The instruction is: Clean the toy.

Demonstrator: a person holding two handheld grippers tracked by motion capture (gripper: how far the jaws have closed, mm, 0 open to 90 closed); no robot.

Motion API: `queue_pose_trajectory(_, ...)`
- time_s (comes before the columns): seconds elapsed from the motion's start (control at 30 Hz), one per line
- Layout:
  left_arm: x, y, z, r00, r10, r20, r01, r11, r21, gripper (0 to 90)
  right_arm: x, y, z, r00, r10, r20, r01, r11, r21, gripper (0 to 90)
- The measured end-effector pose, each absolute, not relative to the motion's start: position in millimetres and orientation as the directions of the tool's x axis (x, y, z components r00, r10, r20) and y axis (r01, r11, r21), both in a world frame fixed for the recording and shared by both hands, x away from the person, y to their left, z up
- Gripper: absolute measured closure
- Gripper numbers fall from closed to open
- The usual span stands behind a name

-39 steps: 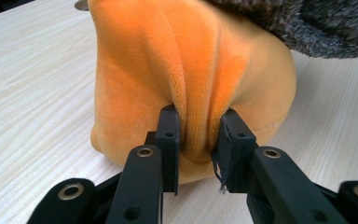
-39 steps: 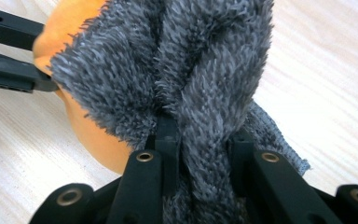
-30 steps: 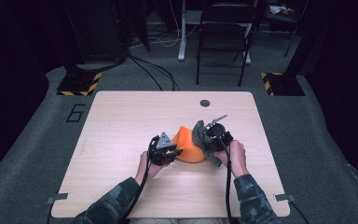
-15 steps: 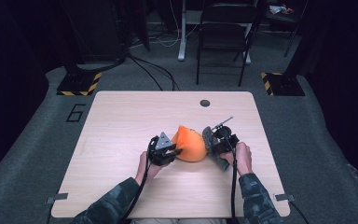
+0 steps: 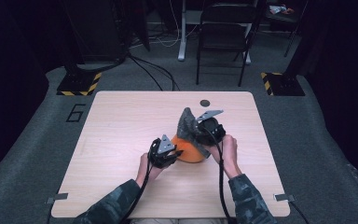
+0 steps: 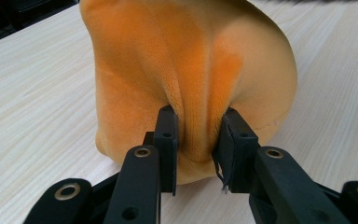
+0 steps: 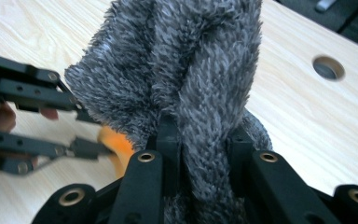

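Observation:
An orange plush ball rests on the pale wooden table. My left gripper is shut on a fold of its soft skin; the pads pinch a ridge of the orange plush. A grey fuzzy cloth rises from the ball's far right side, bunched into a peak. My right gripper is shut on it, with the grey pile squeezed between the jaws. A sliver of orange shows under the cloth, beside the left gripper.
A round hole sits near the table's far edge. A folding chair and cables stand on the floor beyond the table. Yellow-and-black striped bases flank the far corners. The person's forearms come over the near edge.
My right gripper has gone up and back toward the ball, drawing the grey cloth into a tall peak. The left gripper and the orange ball have stayed put.

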State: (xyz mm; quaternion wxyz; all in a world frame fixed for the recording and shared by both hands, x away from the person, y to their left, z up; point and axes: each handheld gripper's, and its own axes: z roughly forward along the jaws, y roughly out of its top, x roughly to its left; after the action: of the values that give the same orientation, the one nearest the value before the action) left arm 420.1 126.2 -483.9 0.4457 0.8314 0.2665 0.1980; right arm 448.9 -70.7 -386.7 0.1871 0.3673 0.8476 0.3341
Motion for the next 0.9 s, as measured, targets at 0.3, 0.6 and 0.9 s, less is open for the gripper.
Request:
queue_pose_trajectory(0.3, 422.1, 125.6, -486.3, 0.781, 0.62, 0.079, 0.279, -0.459, 0.843, 71.6, 459.9, -63.4, -408.3, -0.651, 0.755, -0.078, 0.527, 0.524, 0.669, 73.4)
queue_pose_trajectory(0.6, 425.1, 127.1, -486.9, 0.782, 0.621, 0.053, 0.298, -0.448, 0.843, 71.7, 453.9, -83.2, -412.7, -0.658, 0.748, -0.086, 0.573, 0.572, 0.587, 73.5)
queue_pose_trajectory(0.9, 427.4, 126.7, -486.7, 0.782, 0.622, 0.033, 0.313, -0.438, 0.843, 71.8, 453.4, -91.8, -420.9, -0.635, 0.768, -0.083, 0.634, 0.579, 0.512, 73.9)
